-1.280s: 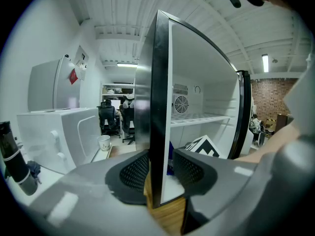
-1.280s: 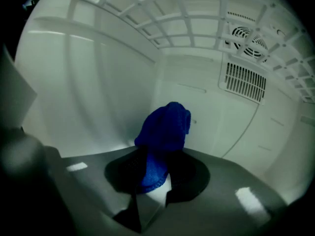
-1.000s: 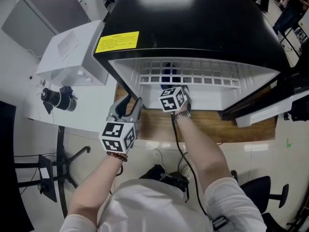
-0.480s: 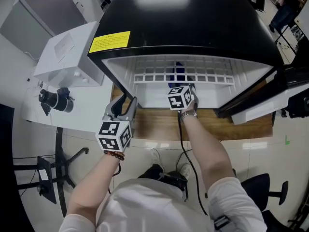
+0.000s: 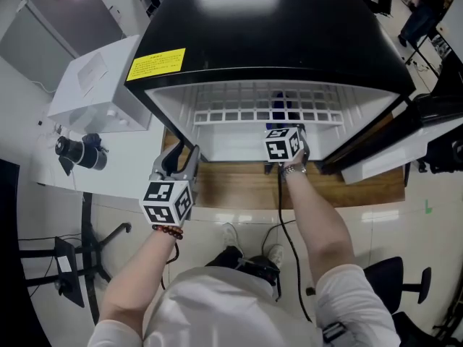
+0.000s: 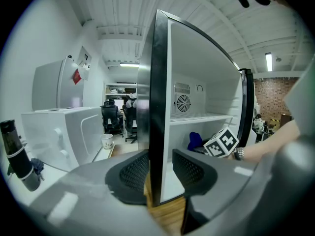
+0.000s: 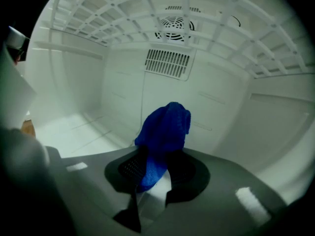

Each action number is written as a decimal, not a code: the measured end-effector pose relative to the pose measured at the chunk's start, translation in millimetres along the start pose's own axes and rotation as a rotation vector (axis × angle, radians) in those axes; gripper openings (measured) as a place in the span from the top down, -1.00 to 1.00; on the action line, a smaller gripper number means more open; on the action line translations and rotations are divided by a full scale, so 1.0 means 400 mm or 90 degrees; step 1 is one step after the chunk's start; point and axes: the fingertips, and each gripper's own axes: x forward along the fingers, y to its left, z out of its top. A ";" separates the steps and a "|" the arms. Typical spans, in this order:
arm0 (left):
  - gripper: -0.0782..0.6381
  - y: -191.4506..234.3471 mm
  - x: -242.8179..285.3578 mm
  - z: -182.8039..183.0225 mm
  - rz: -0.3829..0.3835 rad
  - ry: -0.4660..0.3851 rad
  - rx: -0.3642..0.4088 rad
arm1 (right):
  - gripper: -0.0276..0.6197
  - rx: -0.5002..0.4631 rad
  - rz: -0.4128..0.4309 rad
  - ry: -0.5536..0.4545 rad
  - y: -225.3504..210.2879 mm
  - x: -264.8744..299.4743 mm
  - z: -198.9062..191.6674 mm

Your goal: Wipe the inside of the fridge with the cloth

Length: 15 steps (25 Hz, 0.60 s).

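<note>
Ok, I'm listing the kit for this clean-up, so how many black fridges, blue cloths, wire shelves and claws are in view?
black fridge: 1
blue cloth: 1
wire shelf: 1
claws: 2, the left claw and the right claw
Total: 5

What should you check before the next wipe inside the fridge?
1. Blue cloth pinched in right gripper: ok.
2. Right gripper inside the fridge, under the shelf: ok.
3. Door open: ok.
4. Left gripper straddles the left wall: ok.
5. Left gripper squeezing that wall: cannot tell.
6. Cloth touching a surface to wipe: cannot tell.
</note>
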 end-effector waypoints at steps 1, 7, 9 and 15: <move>0.38 0.000 0.000 0.000 0.001 0.000 -0.001 | 0.59 0.001 -0.006 0.001 -0.014 -0.002 -0.005; 0.38 0.000 -0.001 -0.001 0.003 0.002 -0.002 | 0.59 0.012 -0.029 0.009 -0.069 -0.013 -0.028; 0.38 0.000 -0.001 -0.001 0.003 0.003 -0.002 | 0.59 0.016 -0.041 0.011 -0.087 -0.014 -0.035; 0.38 -0.001 0.000 0.000 0.002 0.002 -0.003 | 0.59 0.026 -0.063 0.021 -0.125 -0.021 -0.050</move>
